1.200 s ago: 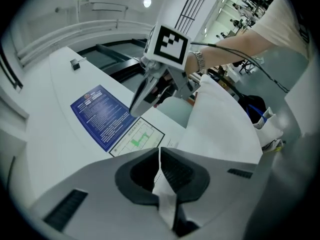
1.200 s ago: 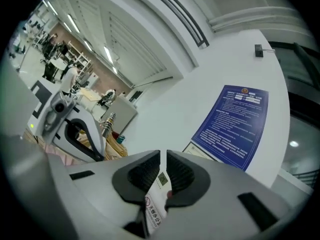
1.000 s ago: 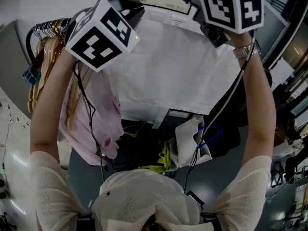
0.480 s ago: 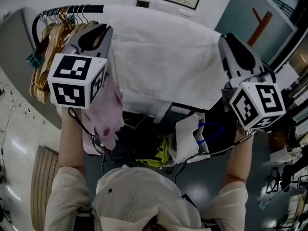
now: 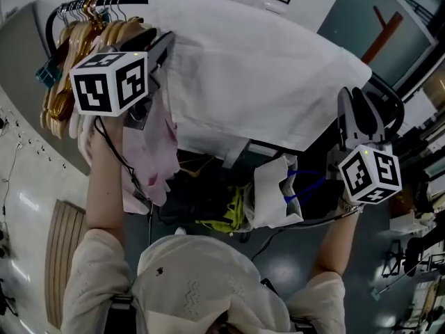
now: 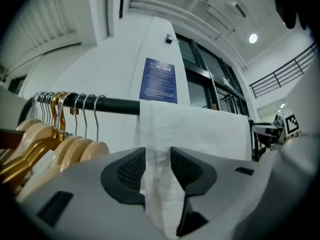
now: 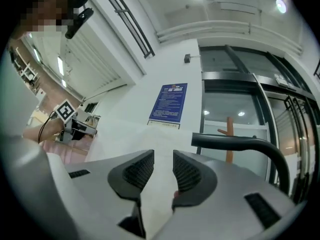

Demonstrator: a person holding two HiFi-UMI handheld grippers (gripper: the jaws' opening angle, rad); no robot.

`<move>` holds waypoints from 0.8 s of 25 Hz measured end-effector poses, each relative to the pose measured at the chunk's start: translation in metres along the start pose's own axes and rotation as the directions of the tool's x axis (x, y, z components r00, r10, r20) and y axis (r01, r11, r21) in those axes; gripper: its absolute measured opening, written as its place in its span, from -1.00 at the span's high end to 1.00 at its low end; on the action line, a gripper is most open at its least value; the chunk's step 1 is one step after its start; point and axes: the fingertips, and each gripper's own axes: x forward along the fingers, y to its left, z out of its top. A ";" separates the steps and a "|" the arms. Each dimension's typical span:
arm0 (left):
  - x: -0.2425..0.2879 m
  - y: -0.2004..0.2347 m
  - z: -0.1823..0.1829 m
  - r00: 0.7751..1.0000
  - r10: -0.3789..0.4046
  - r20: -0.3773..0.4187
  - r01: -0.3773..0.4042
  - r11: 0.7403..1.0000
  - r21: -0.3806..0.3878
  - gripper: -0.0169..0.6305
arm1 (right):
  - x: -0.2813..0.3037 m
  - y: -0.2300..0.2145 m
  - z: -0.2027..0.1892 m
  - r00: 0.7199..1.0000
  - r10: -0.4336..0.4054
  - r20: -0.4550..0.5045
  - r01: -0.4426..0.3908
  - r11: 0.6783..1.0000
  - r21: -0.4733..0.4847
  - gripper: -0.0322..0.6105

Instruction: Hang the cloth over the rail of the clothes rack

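The white cloth point(image 5: 250, 75) lies draped over the black rail point(image 5: 104, 2) of the clothes rack, hanging down on my side. My left gripper point(image 5: 163, 44) is at the cloth's left edge, beside the hangers. In the left gripper view its jaws point(image 6: 157, 166) are opening, with a bunched fold of cloth point(image 6: 195, 129) loose between the pads under the rail point(image 6: 115, 105). My right gripper point(image 5: 358, 103) stands at the cloth's right corner. In the right gripper view its jaws point(image 7: 163, 171) are apart, cloth point(image 7: 125, 134) shows in the gap, and the rail's curved end point(image 7: 235, 143) is just right.
Wooden and gold hangers point(image 5: 69, 54) crowd the rail's left end, with a pink garment point(image 5: 149, 152) hanging below them. A white bag point(image 5: 271, 193) and yellow fabric point(image 5: 233, 221) sit under the rack. A blue notice point(image 6: 159, 80) is on the wall behind.
Both grippers came down from over the rail, and the cloth now hangs draped across it. The right gripper has swung out and lower to the right corner.
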 end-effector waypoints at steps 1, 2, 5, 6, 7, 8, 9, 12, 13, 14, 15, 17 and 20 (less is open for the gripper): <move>0.002 0.001 0.000 1.000 -0.004 0.006 0.004 1.000 -0.021 0.51 | -0.001 -0.004 -0.002 1.000 -0.011 0.000 0.011 1.000 0.015 0.57; 0.002 0.002 0.001 1.000 0.000 0.016 0.001 0.999 -0.034 0.51 | -0.002 -0.008 -0.003 1.000 -0.022 0.004 0.022 0.999 0.039 0.57; 0.003 -0.001 0.007 0.999 -0.001 0.048 0.003 0.999 -0.048 0.52 | -0.003 -0.019 -0.004 0.999 -0.034 0.008 0.033 0.993 0.113 0.57; 0.002 -0.003 0.008 0.999 0.000 0.051 0.002 0.999 -0.037 0.57 | -0.002 -0.021 -0.005 0.999 -0.035 0.005 0.034 0.992 0.122 0.57; 0.002 -0.004 0.008 0.999 0.004 0.050 -0.003 1.000 -0.021 0.66 | -0.001 -0.022 -0.006 0.999 -0.037 0.001 0.037 0.992 0.124 0.58; 0.002 -0.004 0.008 0.999 0.010 0.048 -0.010 1.000 -0.004 0.79 | 0.000 -0.023 -0.007 0.999 -0.042 -0.004 0.042 0.992 0.122 0.58; 0.001 -0.004 0.008 0.999 0.013 0.047 -0.013 1.000 0.011 0.86 | 0.001 -0.024 -0.008 0.999 -0.048 -0.010 0.049 0.991 0.121 0.58; -0.002 -0.005 0.012 0.999 0.007 0.051 -0.009 0.999 0.031 0.90 | 0.003 -0.022 -0.009 0.999 -0.050 -0.018 0.052 0.990 0.133 0.58; -0.003 -0.004 0.016 0.999 0.008 0.053 -0.010 0.999 0.040 0.90 | 0.003 -0.021 -0.007 0.998 -0.054 -0.013 0.056 0.990 0.133 0.66; -0.005 -0.003 0.021 0.998 0.010 0.054 -0.013 0.999 0.053 0.90 | 0.001 -0.021 -0.004 0.998 -0.066 0.000 0.066 0.989 0.131 0.78; -0.007 -0.001 0.027 0.998 0.010 0.054 -0.014 0.998 0.067 0.90 | -0.002 -0.022 0.002 0.996 -0.082 0.020 0.078 0.988 0.131 0.84; -0.010 0.003 0.044 0.998 0.002 0.056 -0.008 0.995 0.104 0.90 | -0.009 -0.023 0.017 0.993 -0.098 0.068 0.087 0.985 0.147 0.84; -0.011 0.006 0.077 0.998 -0.003 0.065 -0.008 0.984 0.177 0.90 | -0.015 -0.021 0.031 0.993 -0.071 0.094 0.051 0.979 0.199 0.84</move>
